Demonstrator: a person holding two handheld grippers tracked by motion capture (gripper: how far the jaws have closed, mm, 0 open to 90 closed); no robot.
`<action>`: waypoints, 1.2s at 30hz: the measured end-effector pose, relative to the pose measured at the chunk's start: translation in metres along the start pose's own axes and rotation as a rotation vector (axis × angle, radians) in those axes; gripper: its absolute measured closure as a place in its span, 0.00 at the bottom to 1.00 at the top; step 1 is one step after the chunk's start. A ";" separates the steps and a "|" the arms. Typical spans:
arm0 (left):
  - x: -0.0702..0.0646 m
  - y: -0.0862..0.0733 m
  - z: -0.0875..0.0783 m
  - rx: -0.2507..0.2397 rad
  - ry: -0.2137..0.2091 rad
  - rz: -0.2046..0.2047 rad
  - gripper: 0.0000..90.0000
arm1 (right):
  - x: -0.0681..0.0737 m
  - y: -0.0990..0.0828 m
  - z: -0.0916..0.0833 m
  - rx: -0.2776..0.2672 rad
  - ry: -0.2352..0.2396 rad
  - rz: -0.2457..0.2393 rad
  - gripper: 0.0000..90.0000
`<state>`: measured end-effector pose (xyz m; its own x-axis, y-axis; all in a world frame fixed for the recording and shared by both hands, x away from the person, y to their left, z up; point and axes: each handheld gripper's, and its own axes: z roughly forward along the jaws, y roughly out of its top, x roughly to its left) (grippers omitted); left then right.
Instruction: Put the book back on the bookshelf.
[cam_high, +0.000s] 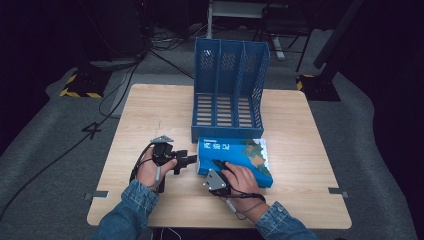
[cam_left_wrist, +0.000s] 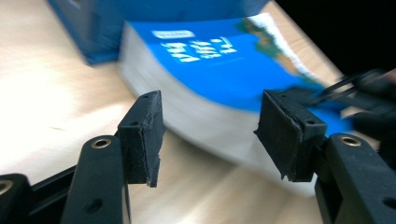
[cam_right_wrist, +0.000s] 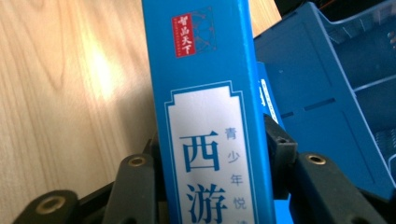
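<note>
The book (cam_high: 235, 161) lies flat on the table (cam_high: 150, 110), blue cover up, right in front of the rack (cam_high: 229, 90) and touching or nearly touching its front lip; from above the gap is too tight to call. Its cover carries white lettering and a green-and-white picture toward the far right corner, too small to read from the high view.

The right gripper (cam_high: 218, 176) is on it at the near edge. In the right gripper view the jaws sit on either side of the blue spine (cam_right_wrist: 210, 116), pinching the book, though the contact faces are hidden behind the spine itself. White label, blue Chinese characters, a red stamp above; the lower characters are cut off at the bottom. The right hand (cam_high: 244, 179) covers most of the gripper from above, and its cable trails toward the sleeve.

Over to the left gripper (cam_high: 182, 161): it sits just beside the book's left edge, jaws spread wide with nothing between them. Its own view looks across the white page block (cam_left_wrist: 205, 126), with both pads (cam_left_wrist: 142, 135) apart from the paper. That picture is blurred, and the dark shape at its right edge is hard to make out.

The rack stands at the table's far side, three slots, its top against a dark room.
</note>
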<state>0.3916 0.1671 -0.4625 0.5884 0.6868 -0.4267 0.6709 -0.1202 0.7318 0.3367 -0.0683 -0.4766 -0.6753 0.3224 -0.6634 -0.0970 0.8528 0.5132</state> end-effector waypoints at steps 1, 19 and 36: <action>0.002 0.000 -0.001 -0.007 0.009 -0.005 0.46 | -0.003 0.000 -0.001 -0.004 -0.001 0.032 0.65; 0.033 -0.017 0.010 0.115 0.256 0.107 0.43 | -0.060 0.001 -0.043 -0.125 0.117 0.364 0.67; 0.047 -0.019 0.013 0.122 0.354 0.234 0.33 | -0.106 -0.017 -0.076 -0.231 0.235 0.544 0.68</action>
<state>0.4124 0.1924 -0.5035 0.5541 0.8318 -0.0335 0.5988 -0.3704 0.7101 0.3545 -0.1480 -0.3732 -0.8121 0.5637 -0.1508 0.1675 0.4727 0.8652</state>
